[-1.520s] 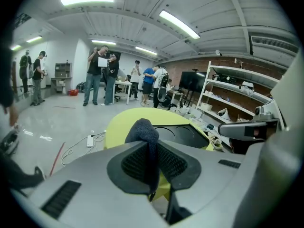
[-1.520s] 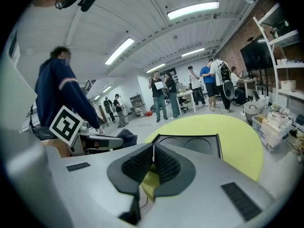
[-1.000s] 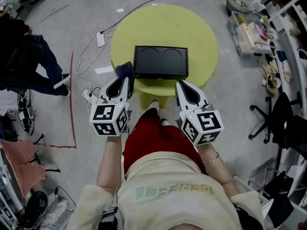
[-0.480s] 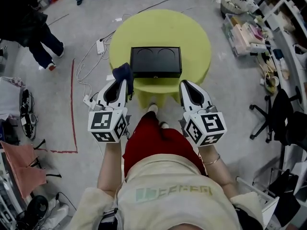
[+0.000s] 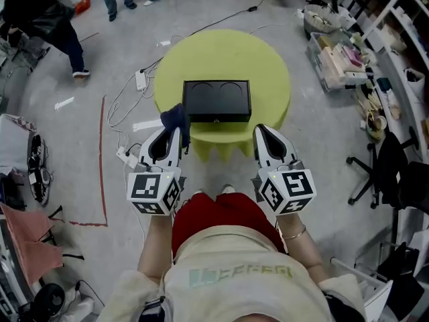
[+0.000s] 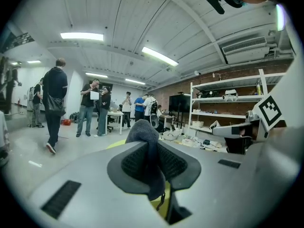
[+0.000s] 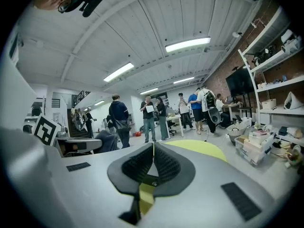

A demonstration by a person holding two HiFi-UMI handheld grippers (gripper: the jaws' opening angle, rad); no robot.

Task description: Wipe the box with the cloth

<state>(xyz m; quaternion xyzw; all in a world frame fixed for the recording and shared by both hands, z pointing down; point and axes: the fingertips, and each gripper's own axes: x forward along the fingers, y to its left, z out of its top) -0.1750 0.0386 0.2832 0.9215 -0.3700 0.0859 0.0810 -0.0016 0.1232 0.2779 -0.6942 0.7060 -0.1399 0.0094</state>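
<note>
Jaws: L gripper (image 5: pixel 176 127) on cloth (image 5: pixel 174 115); R gripper (image 5: pixel 259 128) closed

Round yellow table (image 5: pixel 268 66); power strip (image 5: pixel 141 80); cluttered shelves (image 5: pixel 395 66).

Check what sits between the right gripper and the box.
Nothing. The head view shows only bare yellow table between the right gripper and the box.

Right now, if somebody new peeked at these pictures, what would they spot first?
Probably the bright yellow-green round table in the middle of the head view, with a black box sitting on it. Next, just in front of the table, the left tool pinches a dark blue cloth, and the right tool is shut with nothing in it.
</note>
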